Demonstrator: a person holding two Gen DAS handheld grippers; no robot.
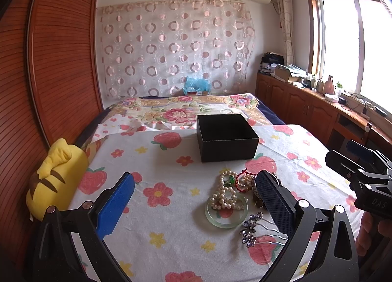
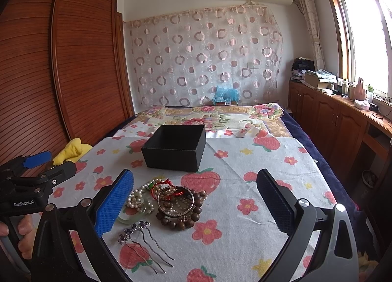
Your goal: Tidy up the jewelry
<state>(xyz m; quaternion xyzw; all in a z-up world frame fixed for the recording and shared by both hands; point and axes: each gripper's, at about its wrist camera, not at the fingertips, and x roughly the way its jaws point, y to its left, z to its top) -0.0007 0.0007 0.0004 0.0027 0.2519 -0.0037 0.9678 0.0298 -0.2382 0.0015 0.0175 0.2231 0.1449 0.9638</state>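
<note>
A jewelry pile is seen on the table, between the spread, empty left tongs and right tongs, before a black box.

Daylight floods in from the window, blown out to white glare. The black box beside it casts only a soft shadow. Fisheye bending curves the wardrobe; focus stays sharp.
</note>
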